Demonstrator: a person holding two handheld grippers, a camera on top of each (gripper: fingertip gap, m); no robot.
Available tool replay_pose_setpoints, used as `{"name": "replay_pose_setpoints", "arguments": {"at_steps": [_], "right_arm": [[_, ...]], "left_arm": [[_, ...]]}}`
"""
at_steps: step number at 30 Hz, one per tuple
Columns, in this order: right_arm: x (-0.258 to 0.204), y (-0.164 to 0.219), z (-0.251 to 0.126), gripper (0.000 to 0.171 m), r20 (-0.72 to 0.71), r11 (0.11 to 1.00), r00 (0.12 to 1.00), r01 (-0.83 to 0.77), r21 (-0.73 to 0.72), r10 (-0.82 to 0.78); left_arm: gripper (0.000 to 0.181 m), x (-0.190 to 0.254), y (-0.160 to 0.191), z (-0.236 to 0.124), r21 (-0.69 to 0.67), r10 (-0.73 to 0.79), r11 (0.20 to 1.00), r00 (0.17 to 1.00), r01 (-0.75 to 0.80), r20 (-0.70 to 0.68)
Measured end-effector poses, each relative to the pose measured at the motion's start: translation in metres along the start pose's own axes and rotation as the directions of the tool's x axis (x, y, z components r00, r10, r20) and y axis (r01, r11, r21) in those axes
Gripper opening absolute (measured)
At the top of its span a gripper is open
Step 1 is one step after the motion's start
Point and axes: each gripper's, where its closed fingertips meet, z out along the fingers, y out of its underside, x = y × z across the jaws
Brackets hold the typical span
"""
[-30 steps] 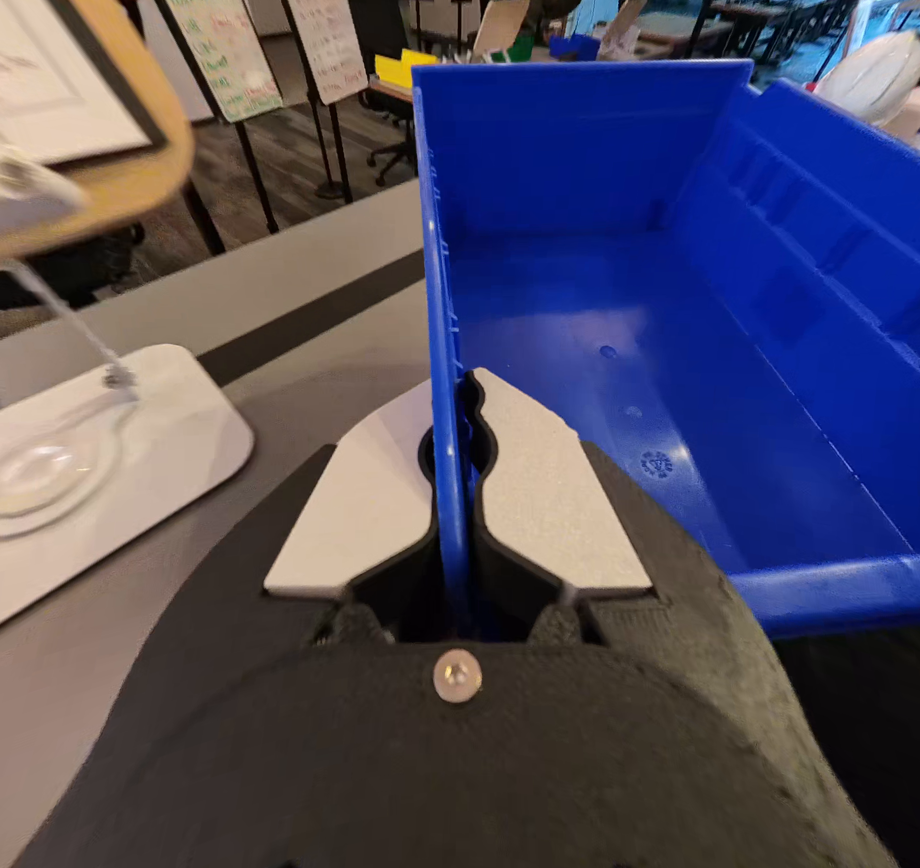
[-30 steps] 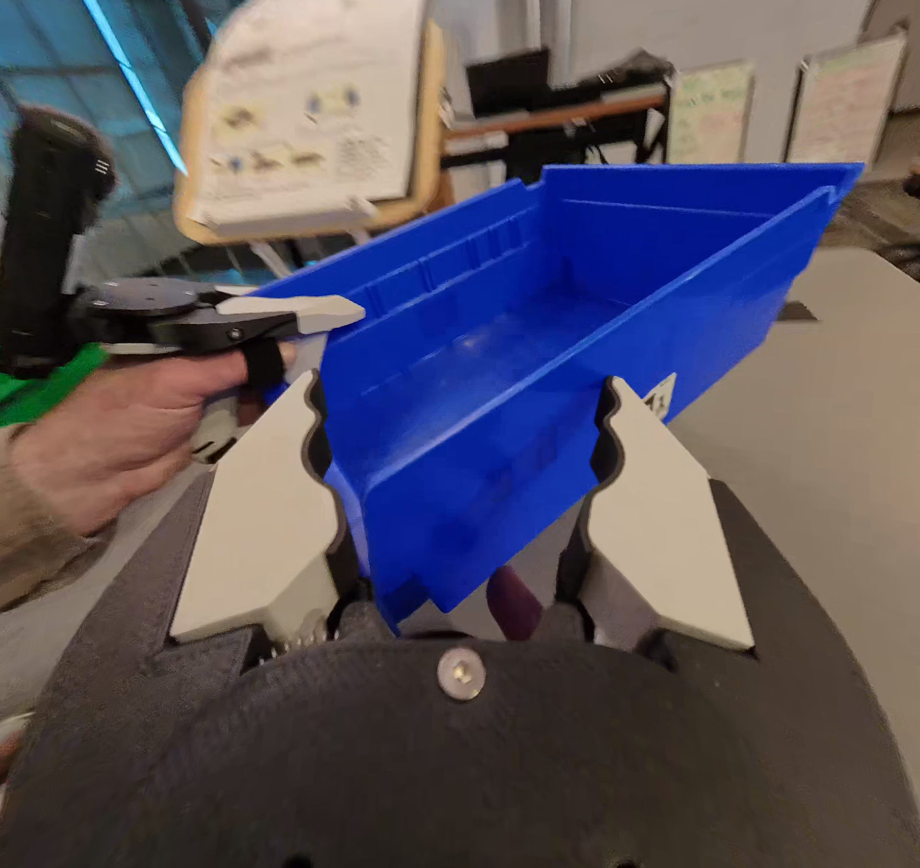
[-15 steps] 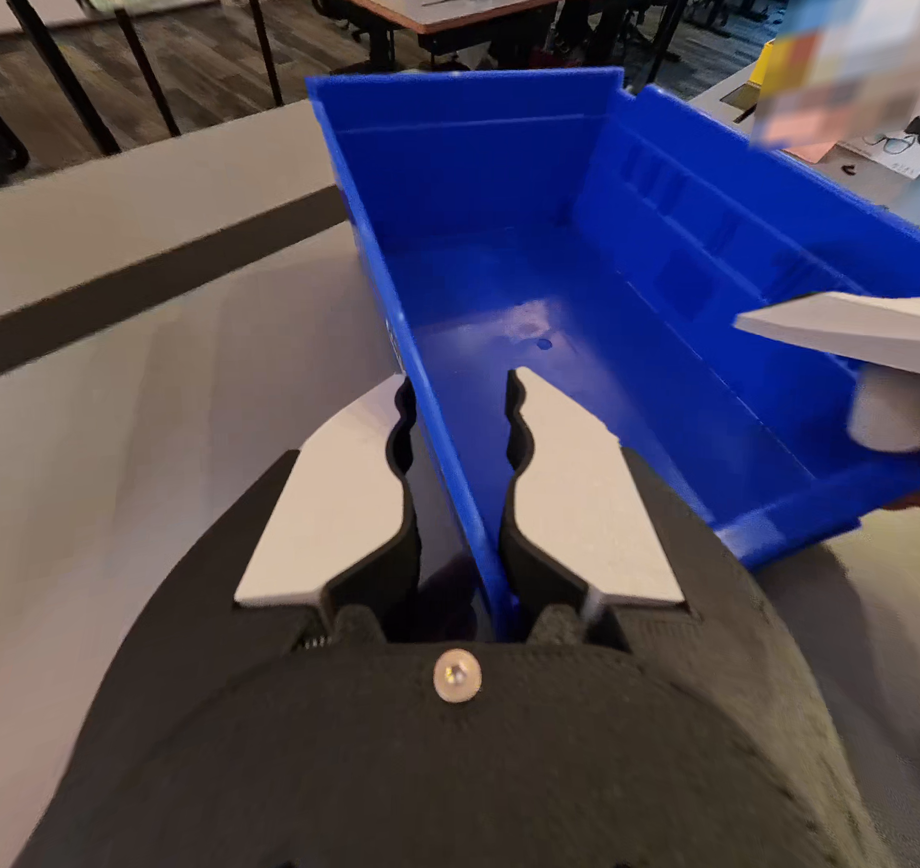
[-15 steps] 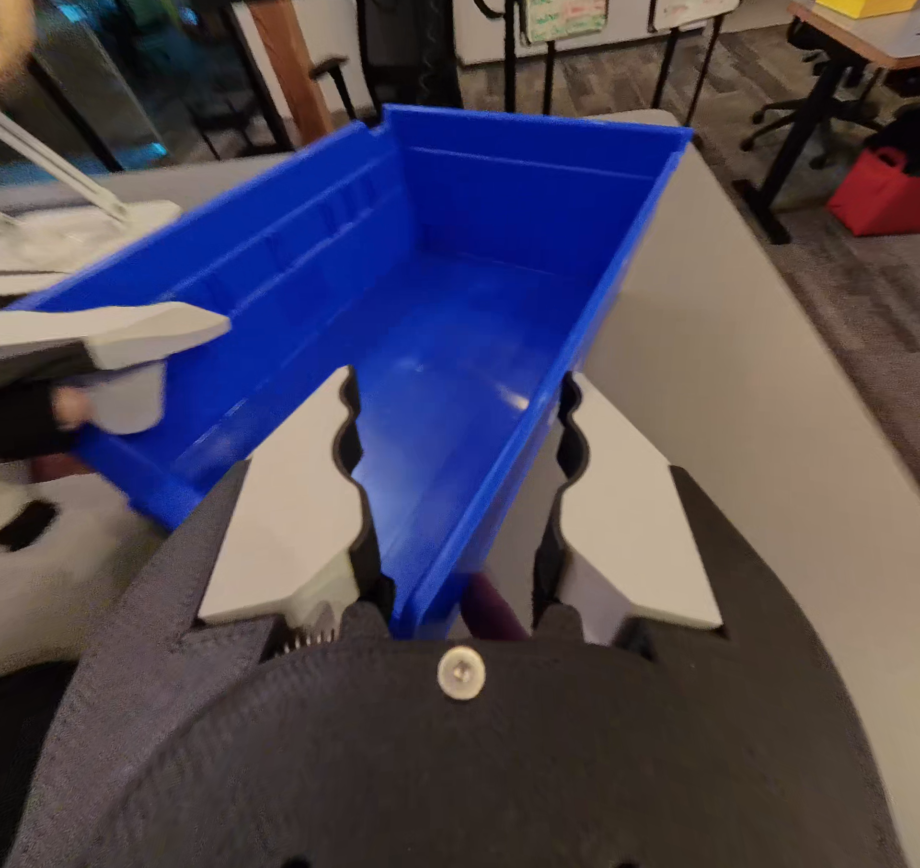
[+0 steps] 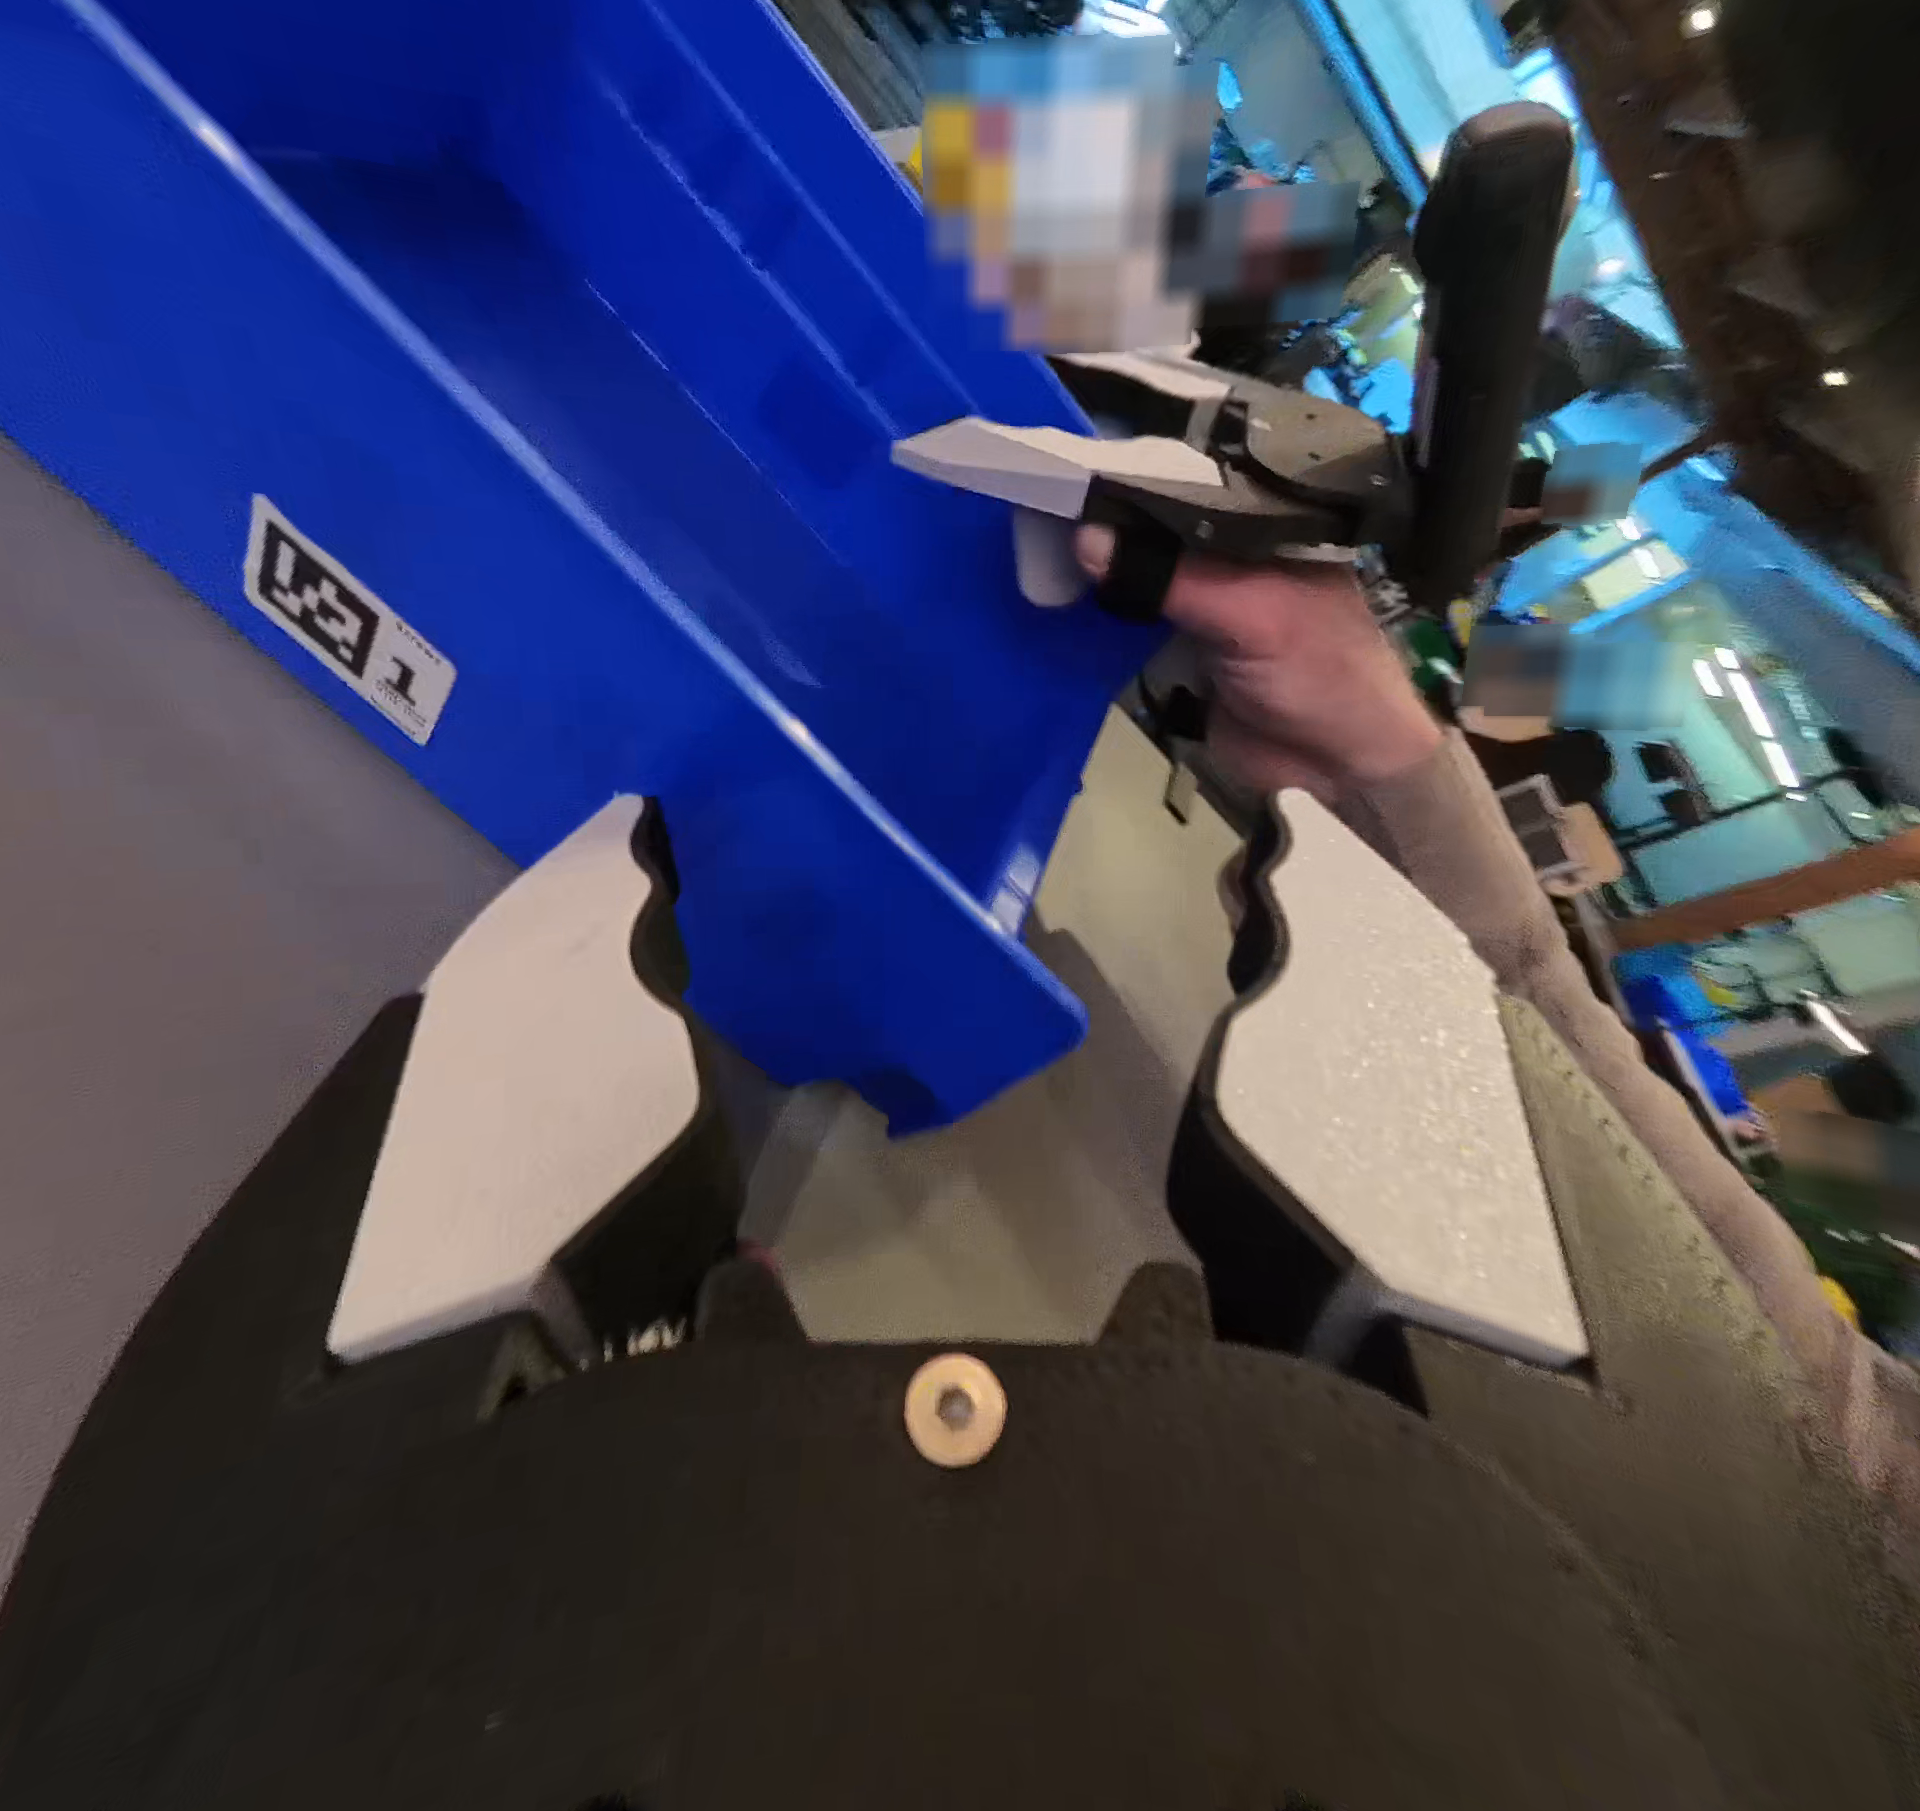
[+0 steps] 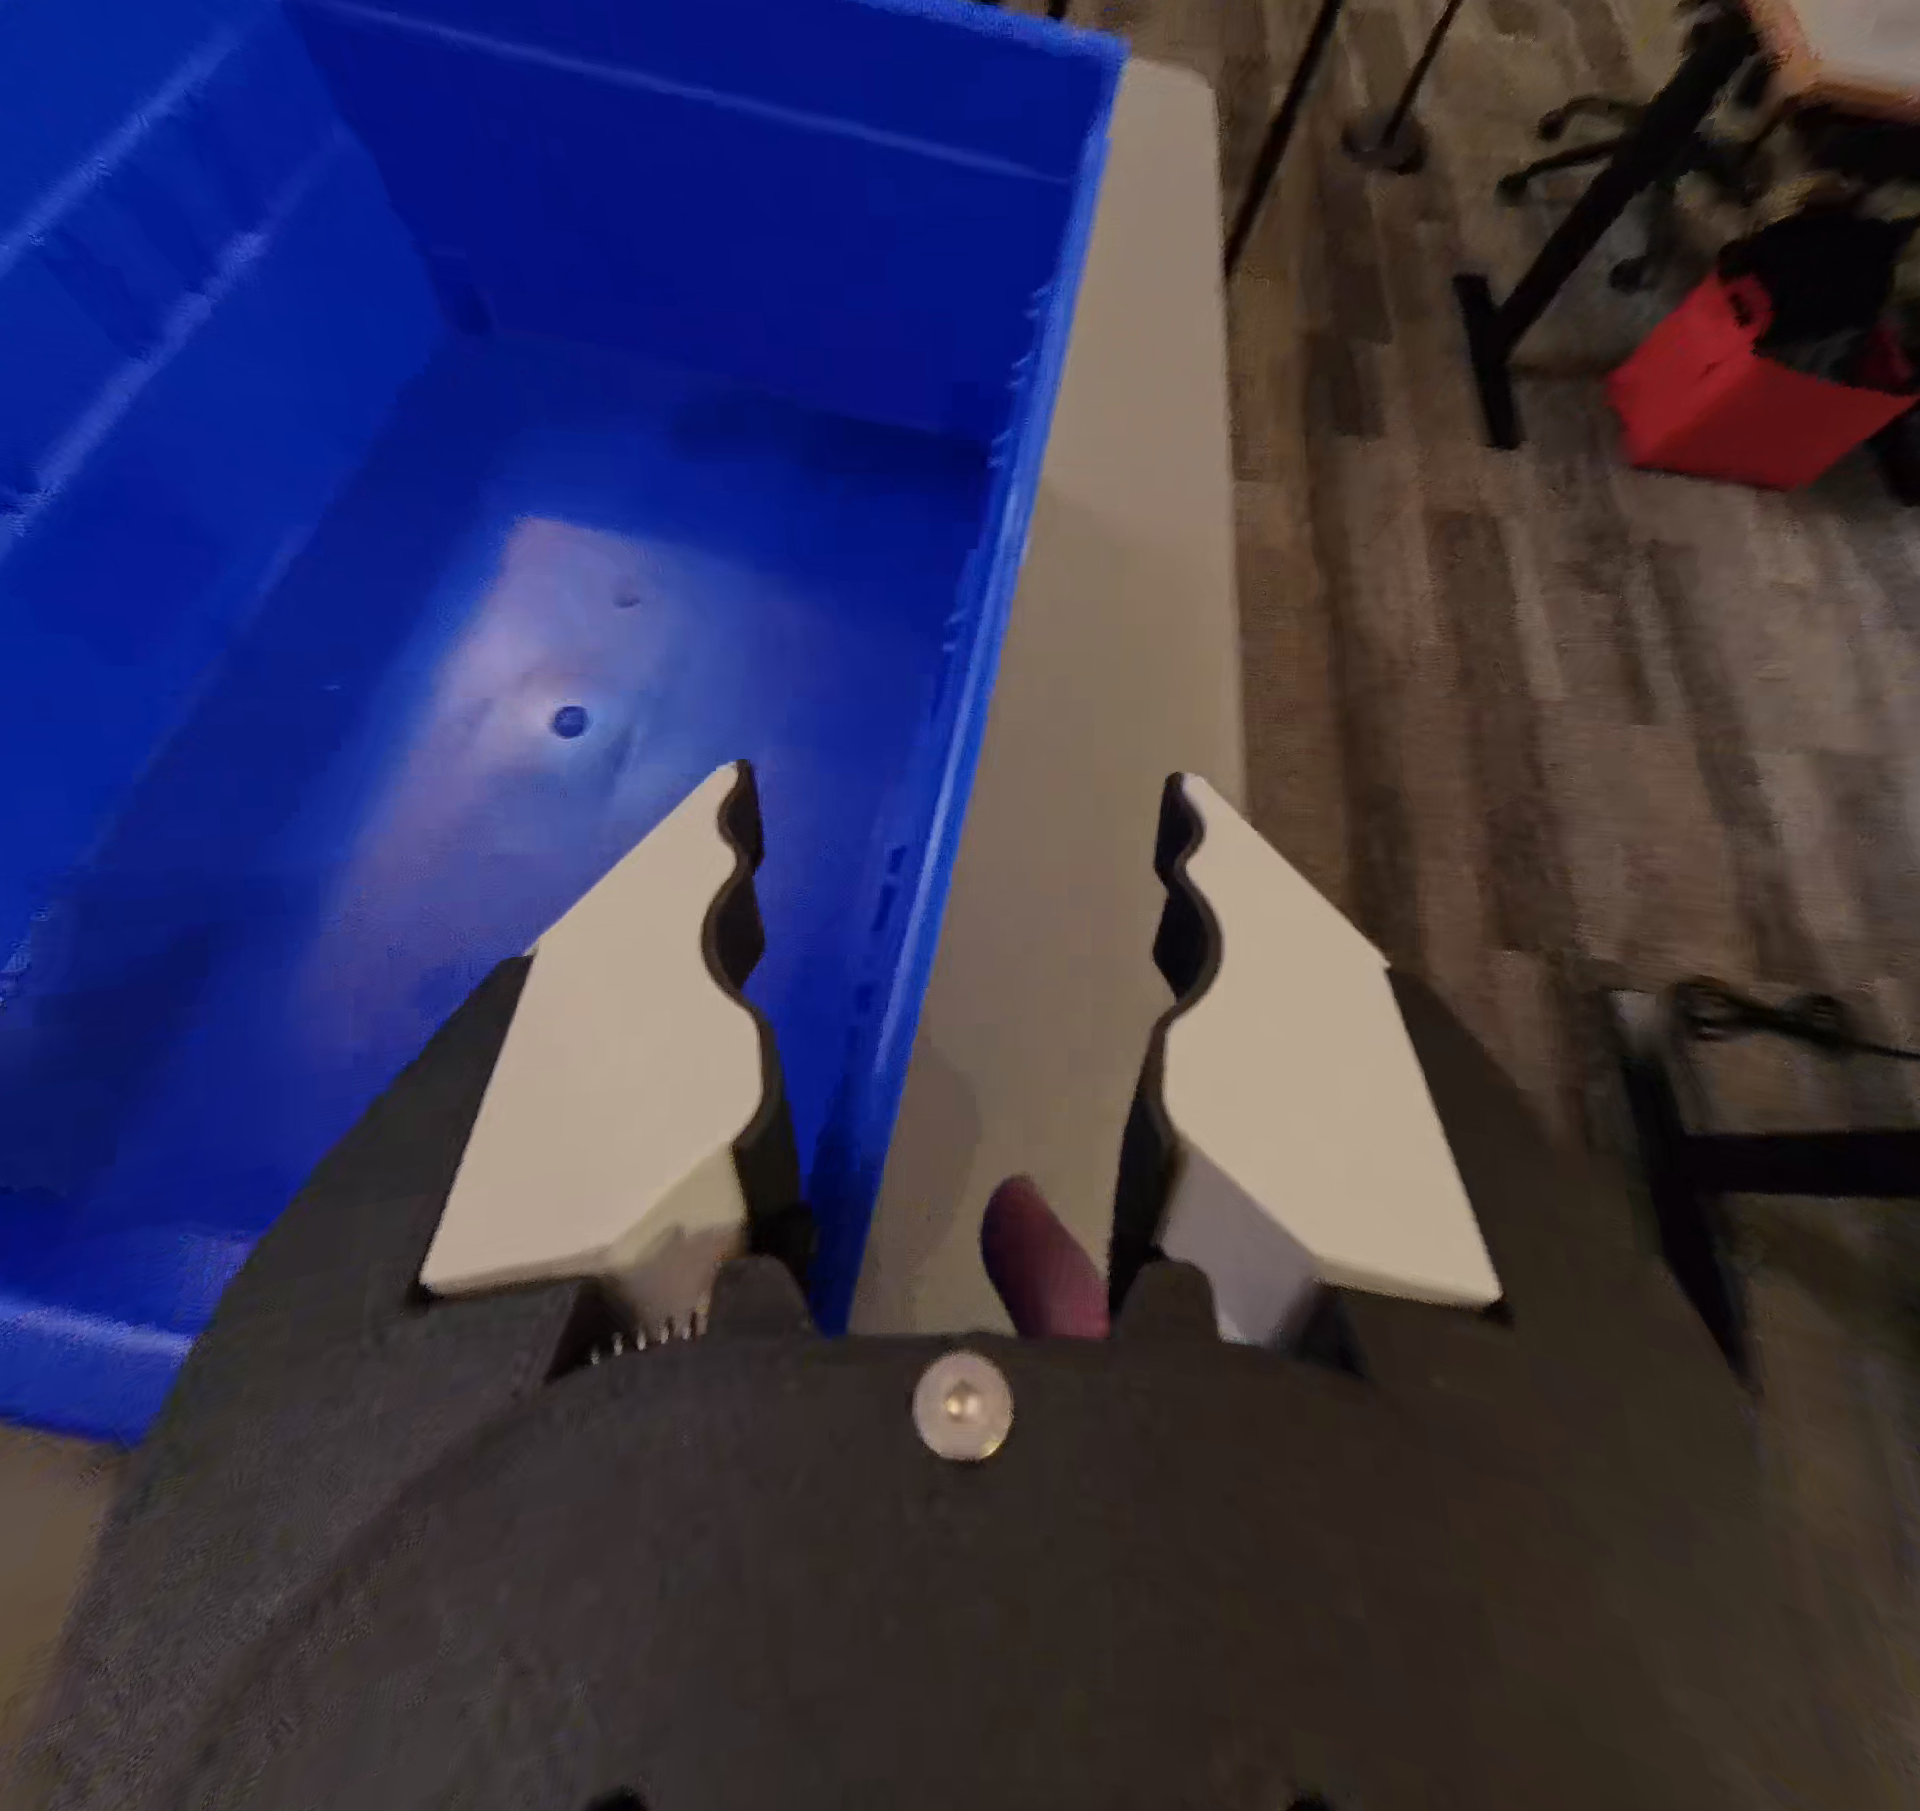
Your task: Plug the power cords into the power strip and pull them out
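Observation:
No power cord or power strip shows in either view. A blue plastic bin (image 5: 520, 411) with nothing in it stands on the grey table (image 5: 156, 826). My left gripper (image 5: 958, 805) is open wide with the bin's near corner between its fingers. Its right pad stands well clear of the bin. My right gripper (image 6: 956, 774) is open astride the bin's (image 6: 623, 203) right wall, one finger inside and one over the table (image 6: 1132, 411), with gaps on both sides. The right gripper also shows in the left wrist view (image 5: 977, 411) at the bin's far wall.
A black-and-white marker label (image 5: 348, 618) sits on the bin's outer side. A person's hand (image 5: 1278, 660) holds the right gripper's handle. The table's right edge runs close beside the bin, with wood floor, black table legs and a red box (image 6: 1745, 411) beyond.
My left gripper was shut on the bin's wall, then let go and opened wide, drawing back to the bin's corner and tilting. My right gripper's jaws narrowed a little around the right wall without closing on it.

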Motion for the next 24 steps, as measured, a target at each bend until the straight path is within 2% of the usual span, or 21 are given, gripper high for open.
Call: {"name": "replay_pose_setpoints", "arguments": {"at_steps": [3, 5, 6, 8, 9, 10, 12, 15, 17, 19, 20, 22, 24], "right_arm": [[0.022, -0.019, -0.024, 0.09, -0.193, 0.99, 0.972, 0.139, -0.008, -0.138], [0.014, -0.043, -0.047, 0.1, -0.262, 0.972, 0.94, 0.234, 0.02, -0.22], [-0.003, -0.058, -0.058, 0.109, -0.247, 0.96, 0.936, 0.273, 0.06, -0.251], [-0.063, -0.084, -0.076, 0.112, -0.11, 0.94, 0.95, 0.306, 0.153, -0.291], [-0.097, -0.092, -0.084, 0.12, -0.034, 0.933, 0.948, 0.316, 0.174, -0.315], [-0.131, -0.094, -0.089, 0.126, 0.051, 0.93, 0.939, 0.328, 0.165, -0.34], [-0.206, -0.095, -0.095, 0.127, 0.226, 0.919, 0.895, 0.35, 0.182, -0.386], [-0.305, -0.081, -0.084, 0.129, 0.391, 0.892, 0.802, 0.41, 0.188, -0.451], [-0.359, -0.063, -0.064, 0.127, 0.494, 0.886, 0.741, 0.432, 0.169, -0.455], [-0.405, -0.045, -0.043, 0.137, 0.609, 0.898, 0.679, 0.417, 0.141, -0.41], [-0.424, -0.036, -0.034, 0.144, 0.658, 0.9, 0.643, 0.418, 0.127, -0.391], [-0.448, -0.019, -0.018, 0.16, 0.716, 0.884, 0.585, 0.458, 0.096, -0.381], [-0.459, -0.008, -0.001, 0.159, 0.729, 0.872, 0.573, 0.486, 0.065, -0.374]], "left_arm": [[0.1, 0.005, -0.008, -0.031, 0.026, 0.021, 0.999, 0.999, -0.02, -0.049], [0.104, 0.01, -0.002, -0.057, -0.013, 0.09, 0.996, 0.994, -0.091, -0.062], [0.1, 0.009, 0.002, -0.071, -0.03, 0.126, 0.991, 0.991, -0.127, -0.047], [0.087, 0.009, 0.015, -0.102, -0.08, 0.2, 0.976, 0.979, -0.202, -0.037], [0.085, 0.004, 0.025, -0.117, -0.126, 0.229, 0.965, 0.973, -0.23, -0.02], [0.084, -0.002, 0.033, -0.134, -0.161, 0.257, 0.954, 0.967, -0.252, 0.006], [0.089, -0.014, 0.048, -0.165, -0.212, 0.284, 0.94, 0.958, -0.268, 0.048], [0.088, -0.035, 0.059, -0.204, -0.208, 0.278, 0.945, 0.954, -0.251, 0.114], [0.086, -0.067, 0.072, -0.227, -0.264, 0.318, 0.931, 0.916, -0.253, 0.244], [0.092, -0.084, 0.082, -0.242, -0.276, 0.325, 0.928, 0.902, -0.248, 0.283], [0.088, -0.092, 0.089, -0.249, -0.294, 0.323, 0.926, 0.899, -0.236, 0.296], [0.098, -0.114, 0.1, -0.263, -0.354, 0.392, 0.896, 0.854, -0.27, 0.342], [0.095, -0.129, 0.107, -0.273, -0.382, 0.403, 0.888, 0.832, -0.256, 0.381]]}}
